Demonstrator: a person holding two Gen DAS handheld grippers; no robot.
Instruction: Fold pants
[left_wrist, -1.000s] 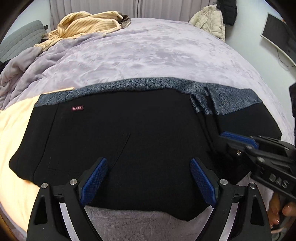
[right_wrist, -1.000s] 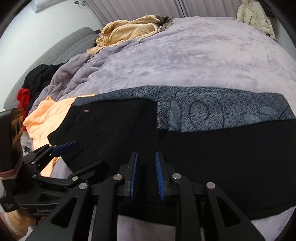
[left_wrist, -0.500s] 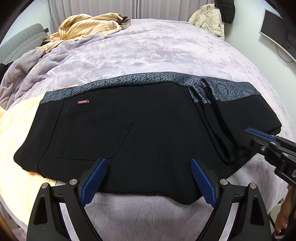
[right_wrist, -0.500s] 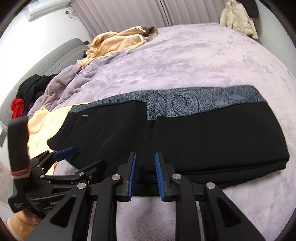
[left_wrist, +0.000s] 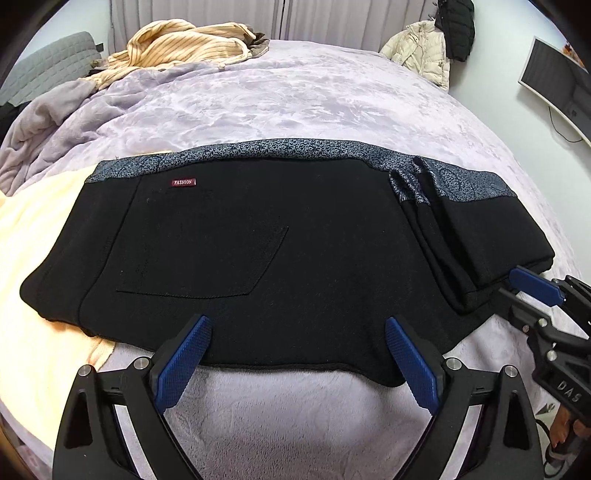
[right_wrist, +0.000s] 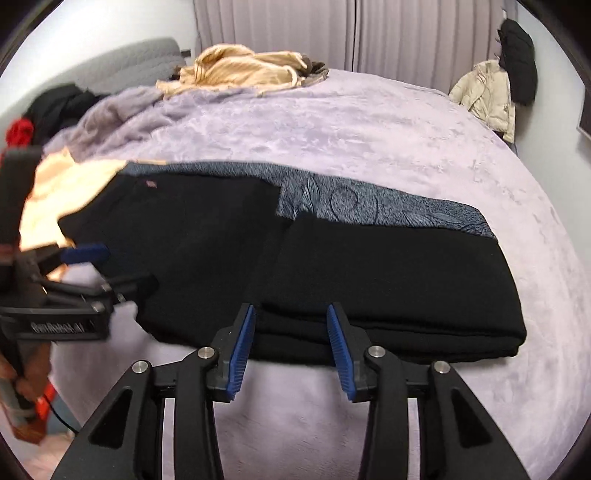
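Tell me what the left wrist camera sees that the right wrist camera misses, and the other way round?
Only the left wrist view shows the FASHION label legibly, the stitched back pocket and a monitor on the wall. Only the right wrist view shows the red and black clothes heaped at the far left, and the stacked folded edge of the pants. Both show the black pants on the purple blanket, the striped beige garment, the cream jacket, and both grippers, left gripper and right gripper, jaws open.
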